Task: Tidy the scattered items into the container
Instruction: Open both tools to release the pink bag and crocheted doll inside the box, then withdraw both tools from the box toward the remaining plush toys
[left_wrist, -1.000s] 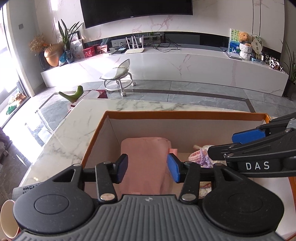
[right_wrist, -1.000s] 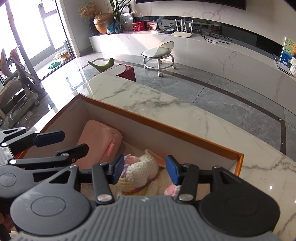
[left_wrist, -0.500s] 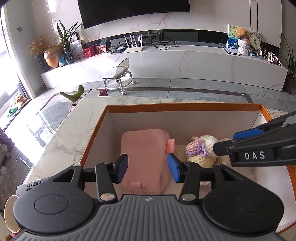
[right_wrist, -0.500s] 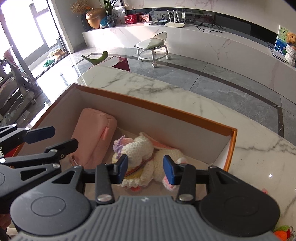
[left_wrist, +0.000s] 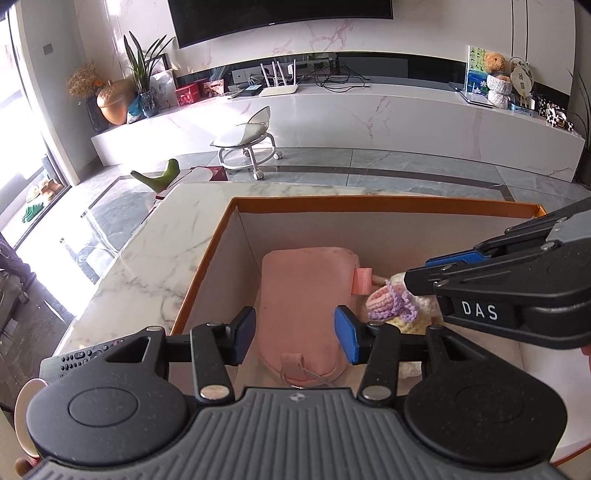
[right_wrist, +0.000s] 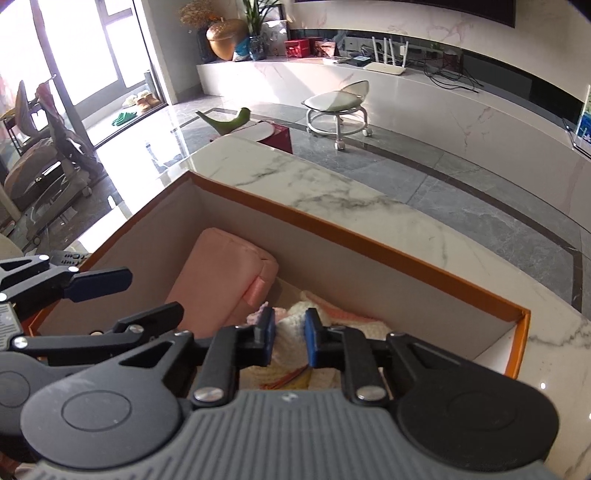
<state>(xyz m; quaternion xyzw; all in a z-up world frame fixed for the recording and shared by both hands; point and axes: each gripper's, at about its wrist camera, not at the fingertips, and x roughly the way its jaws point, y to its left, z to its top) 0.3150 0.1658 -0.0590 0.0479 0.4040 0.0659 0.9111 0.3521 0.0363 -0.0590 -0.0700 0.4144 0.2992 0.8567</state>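
The crocheted doll (right_wrist: 295, 325) lies inside the orange-rimmed box (right_wrist: 369, 246), just beside the pink zip pouch (left_wrist: 306, 299), which also rests on the box floor. Our right gripper (right_wrist: 289, 339) has its fingers drawn narrow with the doll's cream yarn between the pads, though we cannot tell whether they truly pinch it. Our left gripper (left_wrist: 294, 332) hangs over the pouch with its fingers spread wide, holding nothing. The risk we see is snagging: loose yarn loops could catch on a pad, so lifting away might drag the doll up or over the rim. The two grippers also sit close together, and a careless swing could knock them or nudge the pouch's pull tab (left_wrist: 362, 280) and shift it.
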